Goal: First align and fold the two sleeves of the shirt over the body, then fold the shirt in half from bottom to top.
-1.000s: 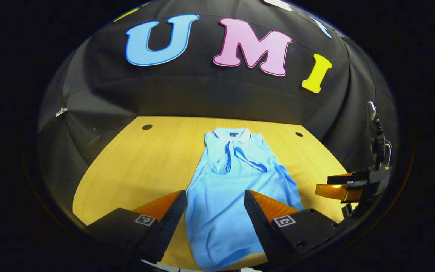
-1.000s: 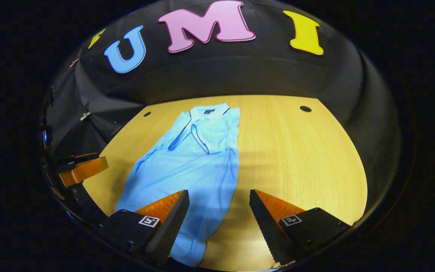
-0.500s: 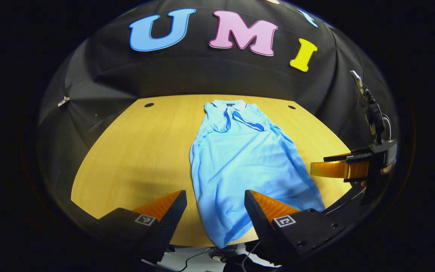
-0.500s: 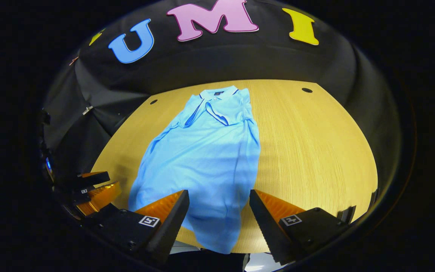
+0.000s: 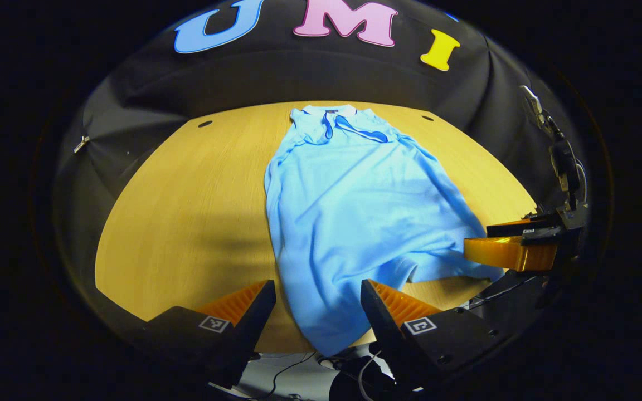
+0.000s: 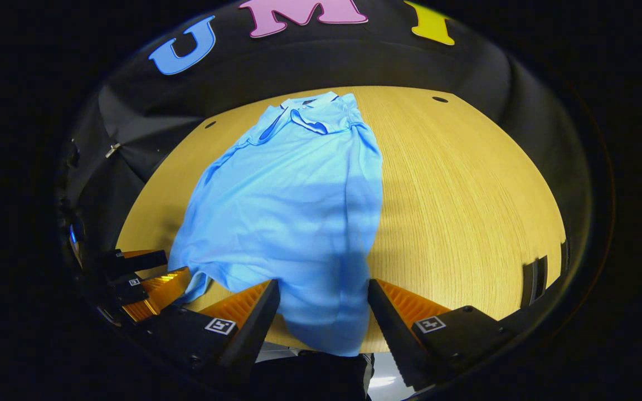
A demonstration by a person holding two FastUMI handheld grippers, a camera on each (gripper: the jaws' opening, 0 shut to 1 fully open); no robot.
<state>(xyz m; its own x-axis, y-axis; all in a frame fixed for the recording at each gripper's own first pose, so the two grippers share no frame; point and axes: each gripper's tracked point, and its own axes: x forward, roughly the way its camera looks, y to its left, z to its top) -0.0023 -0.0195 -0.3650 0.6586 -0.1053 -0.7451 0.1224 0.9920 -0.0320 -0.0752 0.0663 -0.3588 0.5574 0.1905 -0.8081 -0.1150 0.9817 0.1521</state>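
A light blue polo shirt [image 5: 349, 206] lies flat on the wooden table [image 5: 187, 195], collar at the far end. Its dark-trimmed sleeves [image 5: 354, 129] are folded in over the chest. The hem's corner [image 5: 326, 334] hangs over the table's near edge. My left gripper [image 5: 318, 312] hovers open above that corner, with cloth between its fingers but untouched. My right gripper [image 6: 324, 312] is open too, over the hem of the shirt [image 6: 298, 195] at the near edge. In the left gripper view, the right gripper [image 5: 513, 245] is at the shirt's right hem corner. The left gripper [image 6: 151, 278] appears low on the left in the right gripper view.
Two small round holes [image 5: 205, 123] [image 5: 427, 118] mark the table's far corners. Bare wood [image 6: 466, 195] lies to the right of the shirt. Below the near edge, cables lie on the floor [image 5: 321, 373]. A metal clip [image 5: 81, 145] hangs on the cloth wall.
Both grippers have drawn back toward the table's near edge, so the whole shirt and the edge have come into view. Both have stayed open. The hem is now rumpled near the right gripper.
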